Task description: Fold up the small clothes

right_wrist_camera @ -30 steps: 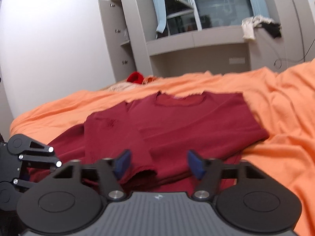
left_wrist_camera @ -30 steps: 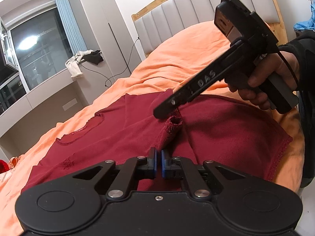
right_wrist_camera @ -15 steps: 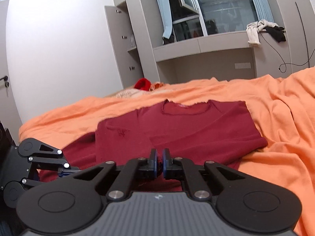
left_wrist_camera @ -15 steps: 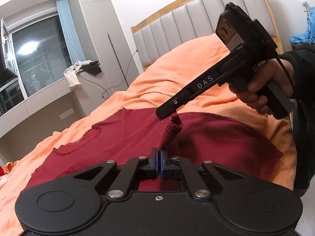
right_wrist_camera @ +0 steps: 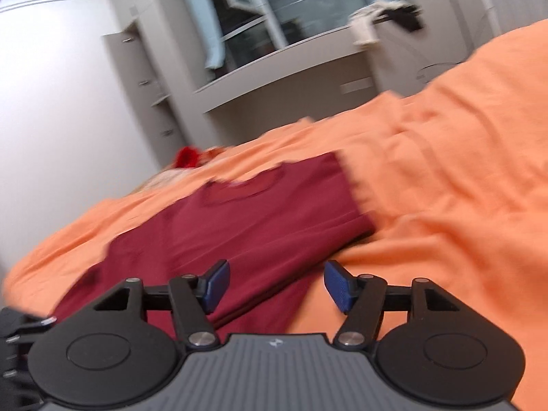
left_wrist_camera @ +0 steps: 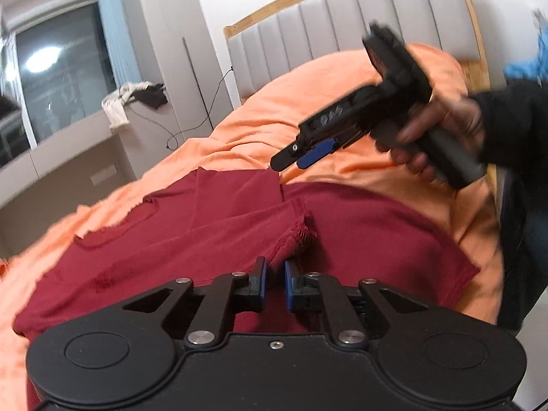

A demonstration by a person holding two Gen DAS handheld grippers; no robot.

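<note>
A dark red long-sleeved top (left_wrist_camera: 359, 233) lies flat on the orange bed sheet (left_wrist_camera: 308, 109), with one sleeve folded across its body and the cuff (left_wrist_camera: 298, 229) just ahead of my left gripper (left_wrist_camera: 273, 284). The left gripper's jaws stand slightly apart with the sleeve cloth lying between them. My right gripper (left_wrist_camera: 294, 159) is open and empty, lifted above the far edge of the top; in its own view (right_wrist_camera: 275, 284) the jaws are wide apart over the top (right_wrist_camera: 260, 226).
A padded grey headboard (left_wrist_camera: 342, 27) stands at the back. A window ledge carries a white and black cloth (left_wrist_camera: 133, 102). A red item (right_wrist_camera: 186, 156) lies at the bed's far side. The person's dark sleeve (left_wrist_camera: 513, 120) is at the right.
Both grippers let go of the sleeve: the right one opened wide and lifted up and away, the left one loosened. The sleeve dropped flat across the top.
</note>
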